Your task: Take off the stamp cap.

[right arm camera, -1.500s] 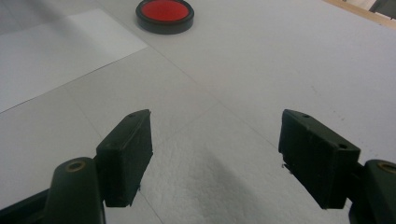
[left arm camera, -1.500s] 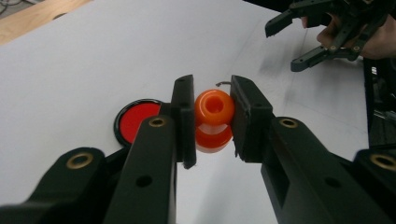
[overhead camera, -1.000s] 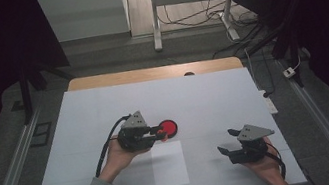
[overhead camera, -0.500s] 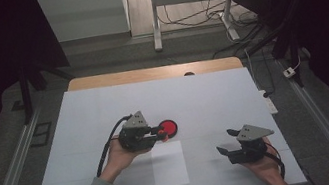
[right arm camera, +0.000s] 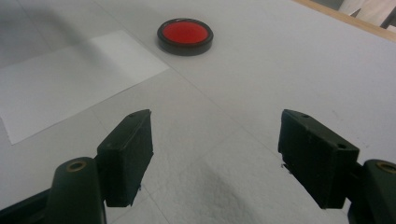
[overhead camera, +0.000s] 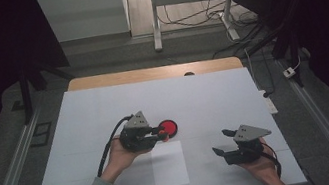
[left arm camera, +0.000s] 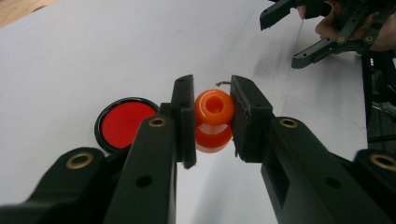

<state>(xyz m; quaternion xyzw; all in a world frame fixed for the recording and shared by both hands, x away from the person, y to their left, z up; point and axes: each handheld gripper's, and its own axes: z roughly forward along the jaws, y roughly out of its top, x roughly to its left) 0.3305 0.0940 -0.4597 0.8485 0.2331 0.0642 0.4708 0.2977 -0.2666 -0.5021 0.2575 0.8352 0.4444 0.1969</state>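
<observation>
An orange spool (left arm camera: 213, 120) is clamped between the left gripper's (left arm camera: 212, 119) jaws, just beside the red disc (overhead camera: 168, 128). Nearer the person than the disc, the right gripper (overhead camera: 222, 143) is held level, jaws wide.

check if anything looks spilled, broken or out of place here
Nothing stands out. The left tool cleanly holds a small orange ring-shaped plastic piece, the round red disc with a black rim lies flat, and the white paper sheet lies smooth.

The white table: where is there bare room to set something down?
The far half of the white table, beyond the red disc, lies bare. So does the stretch between the paper sheet and the right gripper. It is crowded around the left gripper.
</observation>
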